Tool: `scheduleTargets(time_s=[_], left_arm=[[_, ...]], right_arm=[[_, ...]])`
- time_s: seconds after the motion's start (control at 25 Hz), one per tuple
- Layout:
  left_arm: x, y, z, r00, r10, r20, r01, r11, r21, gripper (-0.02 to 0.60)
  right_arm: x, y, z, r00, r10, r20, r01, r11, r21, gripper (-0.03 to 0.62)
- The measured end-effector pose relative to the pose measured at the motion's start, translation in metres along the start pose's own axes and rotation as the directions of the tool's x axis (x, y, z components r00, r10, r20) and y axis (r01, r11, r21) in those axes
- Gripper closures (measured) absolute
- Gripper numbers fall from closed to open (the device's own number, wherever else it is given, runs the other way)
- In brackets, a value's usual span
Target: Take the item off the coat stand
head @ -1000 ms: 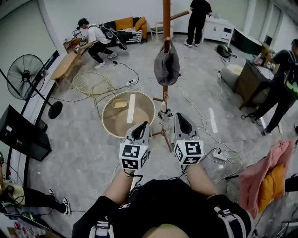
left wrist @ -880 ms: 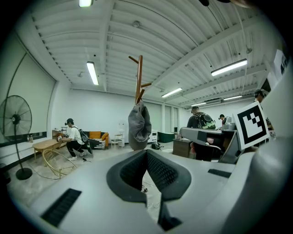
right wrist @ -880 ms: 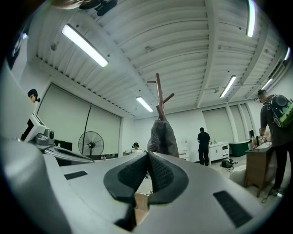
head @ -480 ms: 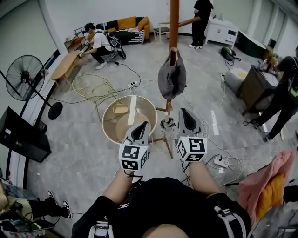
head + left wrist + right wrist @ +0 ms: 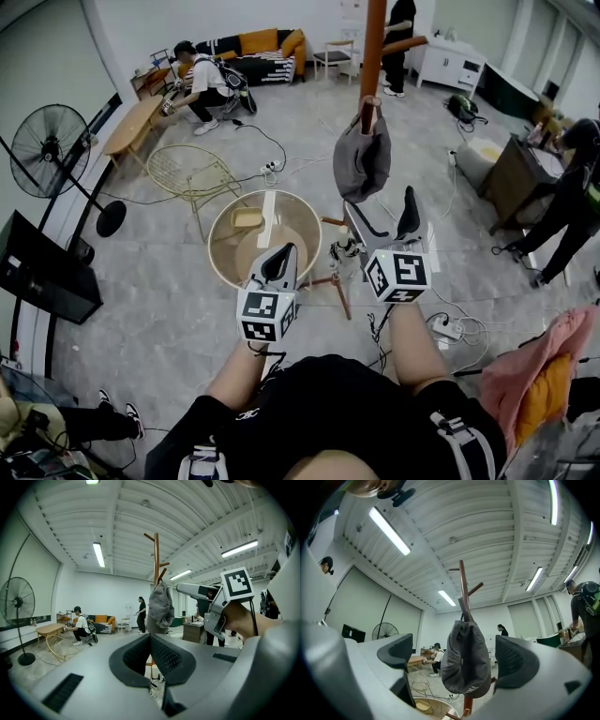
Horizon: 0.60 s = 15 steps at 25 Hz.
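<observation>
on coat stand [image 5: 375,37], grey cap [image 5: 361,161], stand's top cropped

Right hand-held gripper [image 5: 382,214] raised toward cap [image 5: 361,161], jaws just opened.

Black top [image 5: 328,408], grey left gripper [image 5: 284,250], marker cube [image 5: 262,316]
</observation>
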<state>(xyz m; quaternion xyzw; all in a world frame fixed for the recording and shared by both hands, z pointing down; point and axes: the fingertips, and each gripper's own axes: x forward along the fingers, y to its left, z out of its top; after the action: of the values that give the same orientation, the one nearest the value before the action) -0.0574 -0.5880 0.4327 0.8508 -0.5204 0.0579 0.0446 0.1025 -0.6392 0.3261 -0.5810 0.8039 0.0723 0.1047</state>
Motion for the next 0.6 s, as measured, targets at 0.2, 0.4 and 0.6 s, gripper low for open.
scheduleTargets(time_s=[0.2,0.4,0.6], left_arm=[[-0.005,0.017,-0.005,1.0,0.027,-0.002,-0.027,1.0,-0.013,0.566],[-0.013,0.033,-0.002,0.999,0.053,0.004,-0.053,0.998,-0.027,0.566],[-0.019,0.045,-0.004,0.997,0.073,0.004,-0.072,0.997,-0.027,0.566]], right_arm=[[0.033,-0.003,-0.006,0.998,-0.006,-0.058,0.004,1.0,-0.031,0.02],[0.068,-0.009,-0.02,0.992,-0.035,-0.123,0.029,0.999,-0.046,0.02],[0.092,-0.024,-0.056,0.97,-0.071,-0.231,0.055,0.996,-0.077,0.028]])
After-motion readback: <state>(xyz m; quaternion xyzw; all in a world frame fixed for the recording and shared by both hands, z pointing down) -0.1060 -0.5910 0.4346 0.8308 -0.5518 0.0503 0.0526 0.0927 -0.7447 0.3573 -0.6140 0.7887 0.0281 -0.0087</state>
